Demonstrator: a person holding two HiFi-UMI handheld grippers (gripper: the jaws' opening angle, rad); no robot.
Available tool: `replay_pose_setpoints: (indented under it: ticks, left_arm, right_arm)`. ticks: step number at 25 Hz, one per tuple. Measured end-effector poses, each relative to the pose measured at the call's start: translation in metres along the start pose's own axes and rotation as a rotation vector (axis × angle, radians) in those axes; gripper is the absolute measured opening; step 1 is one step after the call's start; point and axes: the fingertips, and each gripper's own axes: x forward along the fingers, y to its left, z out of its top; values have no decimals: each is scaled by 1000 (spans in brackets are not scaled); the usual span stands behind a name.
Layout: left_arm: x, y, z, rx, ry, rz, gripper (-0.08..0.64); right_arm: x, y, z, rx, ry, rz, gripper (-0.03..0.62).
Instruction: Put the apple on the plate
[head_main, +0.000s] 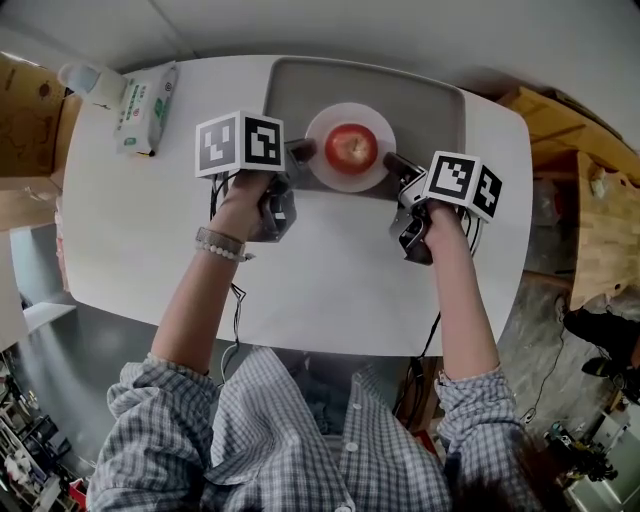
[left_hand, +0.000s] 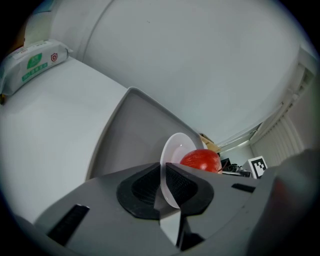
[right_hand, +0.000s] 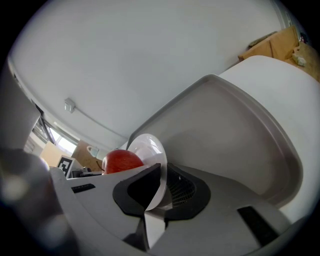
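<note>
On the white worktop (head_main: 330, 290), a grey tray (head_main: 430, 105) carries a white plate (head_main: 350, 182) with the red apple (head_main: 351, 147) sitting in its middle. The head view shows the left tongs (head_main: 302, 151) and right tongs (head_main: 393, 161) meeting opposite edges of the plate. Only the gripper views show the hold itself: each pair is pinching the thin plate rim between dark pads. A pack of wipes (head_main: 145, 105) lies at the far left corner, seen in the left gripper view but not the right.
</note>
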Motion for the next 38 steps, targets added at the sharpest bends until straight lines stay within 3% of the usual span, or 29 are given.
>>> replay_pose_setpoints:
  ticks: [16, 23, 31, 34, 38]
  left_arm:
    - [6, 1, -1, 0, 10, -13, 37]
    - [1, 3, 1, -53, -2, -48, 40]
    - [-8, 6, 4, -39, -6, -40, 56]
    - [-17, 7, 8, -39, -31, -35, 58]
    - [-40, 6, 16, -22, -125, -12, 55]
  right_arm:
    - [2, 0, 4, -94, 16, -34, 49]
    - [0, -8, 5, -88, 2, -81, 49]
    - [-8, -8, 12, -89, -30, -80, 51]
    - [-14, -3, 15, -87, -56, -68, 51]
    - [-33, 7, 20, -98, -121, -46, 51]
